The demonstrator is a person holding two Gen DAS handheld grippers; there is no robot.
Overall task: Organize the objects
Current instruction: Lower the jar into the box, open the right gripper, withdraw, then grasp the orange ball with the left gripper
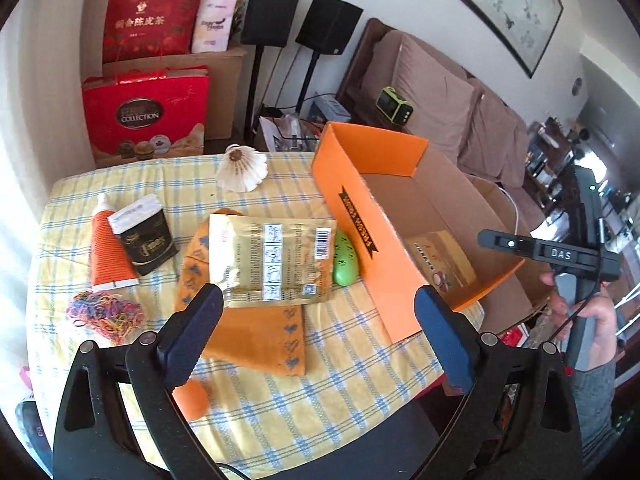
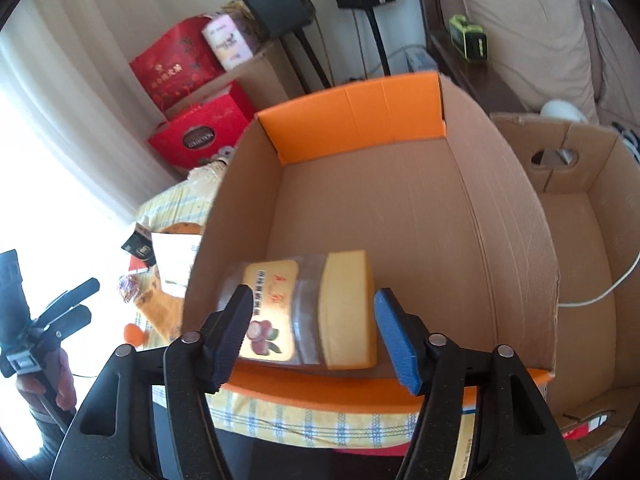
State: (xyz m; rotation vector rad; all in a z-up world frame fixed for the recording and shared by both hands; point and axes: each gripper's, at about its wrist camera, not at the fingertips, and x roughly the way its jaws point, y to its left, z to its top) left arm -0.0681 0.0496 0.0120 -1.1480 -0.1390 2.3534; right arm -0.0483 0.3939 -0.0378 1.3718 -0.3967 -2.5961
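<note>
My left gripper (image 1: 316, 312) hangs with its jaws spread over the gold sachet (image 1: 276, 262) and orange cloth (image 1: 244, 304); ahead, the tall orange box (image 1: 356, 236) walls off the right side, and the tube (image 1: 107, 246), black packet (image 1: 146, 240), rubber bands (image 1: 105, 314) and shuttlecock (image 1: 242, 168) crowd the left and far side of the table (image 1: 352, 364). My right gripper (image 2: 312, 328), jaws apart, has open room above the box floor (image 2: 384, 208) beyond the yellow pouch (image 2: 312, 308); box walls bound it all round.
</note>
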